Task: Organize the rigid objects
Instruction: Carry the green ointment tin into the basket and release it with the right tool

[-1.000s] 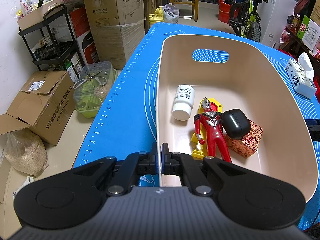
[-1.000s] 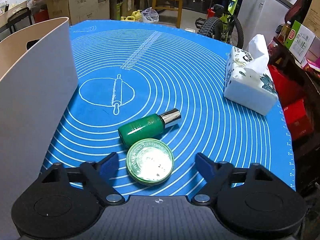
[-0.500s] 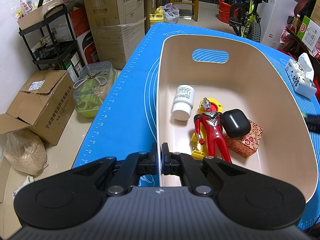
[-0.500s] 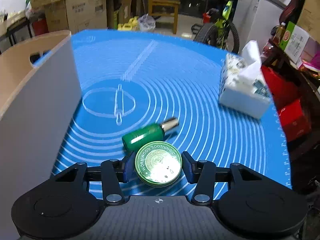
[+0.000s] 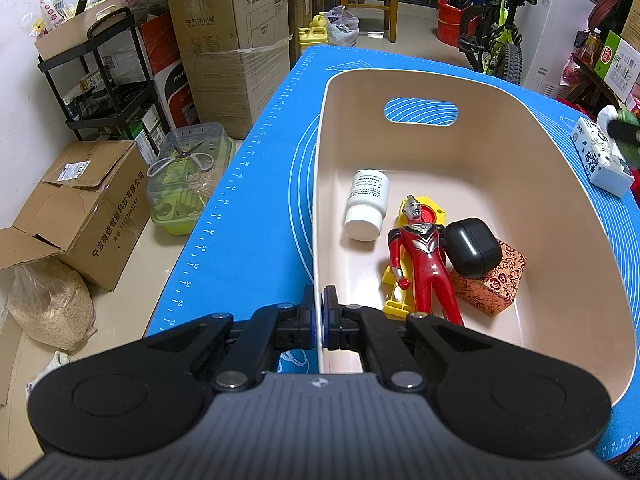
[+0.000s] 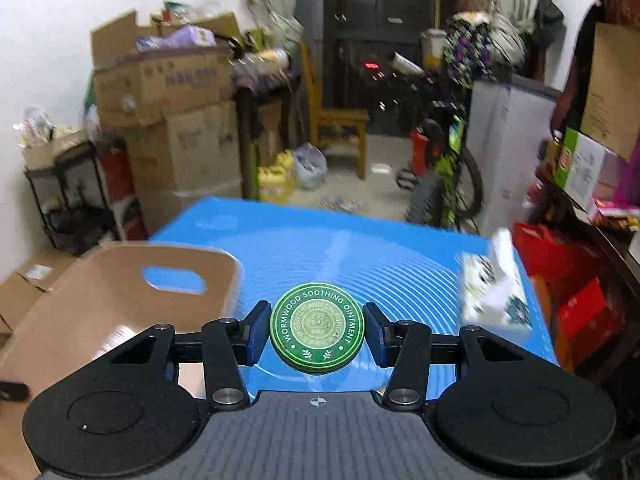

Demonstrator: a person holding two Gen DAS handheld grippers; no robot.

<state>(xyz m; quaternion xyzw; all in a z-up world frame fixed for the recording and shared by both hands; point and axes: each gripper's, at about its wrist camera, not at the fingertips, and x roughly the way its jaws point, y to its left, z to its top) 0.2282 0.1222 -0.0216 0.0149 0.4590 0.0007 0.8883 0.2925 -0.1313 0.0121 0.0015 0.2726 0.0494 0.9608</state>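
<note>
My left gripper (image 5: 319, 320) is shut on the near rim of a beige plastic bin (image 5: 320, 208) on the blue mat. Inside the bin lie a white pill bottle (image 5: 366, 204), a red toy figure (image 5: 422, 256) on a yellow toy, a black earbud case (image 5: 472, 248) and a small patterned red box (image 5: 496, 284). My right gripper (image 6: 316, 334) is shut on a round green ointment tin (image 6: 317, 332), lifted above the mat, to the right of the bin (image 6: 104, 300). The green bottle is hidden from the right wrist view.
A white tissue box (image 6: 494, 296) stands on the blue mat (image 6: 352, 252) at the right; the tissue box (image 5: 600, 156) also shows past the bin's right side. Cardboard boxes (image 5: 76, 204), a black rack, a chair and a bicycle crowd the floor around the table.
My right gripper closed on the green tin and lifted it off the mat, tilting up toward the room; the green bottle dropped out of view. The left gripper and the bin stayed put.
</note>
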